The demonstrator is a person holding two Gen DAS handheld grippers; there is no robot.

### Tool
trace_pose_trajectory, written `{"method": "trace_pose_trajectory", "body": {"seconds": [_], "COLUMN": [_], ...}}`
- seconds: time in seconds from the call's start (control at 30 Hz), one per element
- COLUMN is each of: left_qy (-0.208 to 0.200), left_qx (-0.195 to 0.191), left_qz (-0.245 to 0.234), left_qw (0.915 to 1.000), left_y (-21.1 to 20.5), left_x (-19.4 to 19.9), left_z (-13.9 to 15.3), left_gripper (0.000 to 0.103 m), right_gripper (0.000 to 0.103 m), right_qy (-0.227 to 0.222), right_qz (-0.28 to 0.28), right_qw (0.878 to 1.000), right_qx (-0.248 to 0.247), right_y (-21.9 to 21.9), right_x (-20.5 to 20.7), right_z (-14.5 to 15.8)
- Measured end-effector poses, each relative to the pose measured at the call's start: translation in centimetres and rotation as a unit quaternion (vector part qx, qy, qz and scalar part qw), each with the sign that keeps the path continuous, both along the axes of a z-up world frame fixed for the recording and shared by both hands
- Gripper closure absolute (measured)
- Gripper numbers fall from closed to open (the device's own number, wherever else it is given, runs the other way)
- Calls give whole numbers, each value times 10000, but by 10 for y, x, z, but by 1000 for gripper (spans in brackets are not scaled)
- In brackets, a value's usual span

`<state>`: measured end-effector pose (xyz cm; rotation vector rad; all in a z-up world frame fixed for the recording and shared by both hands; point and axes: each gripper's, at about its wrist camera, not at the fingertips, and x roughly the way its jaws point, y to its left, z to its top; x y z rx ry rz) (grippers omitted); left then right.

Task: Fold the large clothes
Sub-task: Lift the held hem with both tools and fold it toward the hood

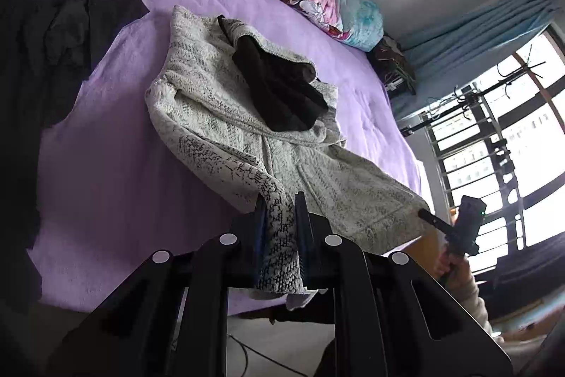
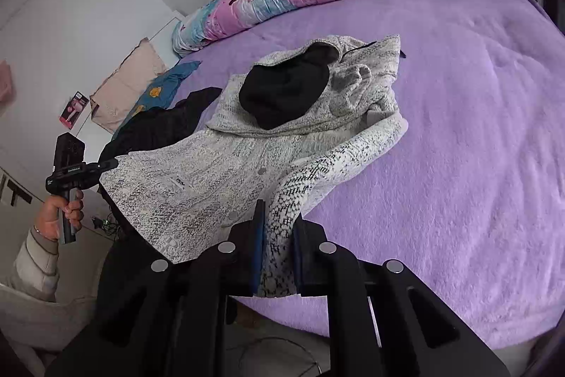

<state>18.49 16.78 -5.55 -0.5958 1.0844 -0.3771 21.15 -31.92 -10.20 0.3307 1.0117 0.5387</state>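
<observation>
The left claw [image 1: 280,218] is clamped on one bottom corner of the grey hooded jacket [image 1: 226,115], the right claw [image 2: 277,225] on the other, so the hem hangs stretched between them off the near edge of the purple bed [image 2: 459,129], hood end lying flat. This looks like spreading before the first fold; next, lay the hem down smooth. Both hands are held level, well apart.
</observation>
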Motion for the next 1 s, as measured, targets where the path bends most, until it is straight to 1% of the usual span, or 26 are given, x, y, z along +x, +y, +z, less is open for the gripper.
{"method": "trace_pose_trajectory", "body": {"seconds": [0.1, 0.17, 0.23, 0.27, 0.3, 0.33, 0.43, 0.47, 0.5, 0.53, 0.57, 0.6, 0.67, 0.73, 0.83, 0.9, 1.0], "left_qy": [27, 37, 50, 42, -19, -77, -227, -276, -371, -407, -388, -312, -71, 99, 232, 326, 376], "left_qx": [-103, -11, 89, 211, 623, 880, 1056, 1079, 1029, 1086, 1246, 1405, 1566, 1651, 1714, 1728, 1601], "left_qz": [3, -23, -31, -53, -133, -181, -168, -128, -93, -74, -85, -154, -259, -343, -449, -470, -456], "left_qw": [9999, 10000, 9999, 9998, 9980, 9959, 9940, 9937, 9940, 9932, 9914, 9895, 9873, 9856, 9839, 9833, 9853], "left_y": [-1, -4, -2, -4, -9, -12, -11, -7, -3, 0, 0, -1, -2, -2, -2, -4, -6], "left_x": [15, 26, 40, 45, 53, 60, 85, 94, 106, 118, 127, 140, 160, 167, 162, 152, 134], "left_z": [9, 15, 21, 25, 33, 39, 54, 59, 67, 72, 74, 73, 59, 43, 20, 5, -9], "left_gripper": [89, 89, 89, 89, 89, 89, 91, 99, 101, 101, 101, 101, 101, 101, 101, 101, 101], "right_gripper": [93, 93, 93, 93, 93, 93, 93, 93, 93, 93, 93, 93, 93, 93, 93, 93, 93], "right_qy": [-26, -70, -131, -171, -227, -272, -321, -319, -308, -320, -342, -313, -155, -150, -143, -125, -109], "right_qz": [-5, 70, 123, 109, 101, 127, 166, 157, 156, 174, 205, 232, 237, 343, 369, 384, 447], "right_qw": [10000, 9999, 9998, 9995, 9991, 9987, 9984, 9985, 9988, 9987, 9982, 9980, 9983, 9972, 9974, 9969, 9961], "right_qx": [-37, -12, -127, -228, -353, -416, -428, -409, -359, -355, -457, -499, -502, -647, -596, -669, -752], "right_y": [4, 9, 15, 17, 18, 20, 19, 19, 19, 19, 22, 25, 30, 39, 40, 41, 41], "right_x": [16, 28, 40, 47, 54, 59, 82, 92, 102, 111, 120, 130, 148, 156, 156, 150, 131], "right_z": [12, 21, 30, 35, 40, 44, 54, 56, 58, 60, 60, 58, 51, 45, 41, 40, 37]}}
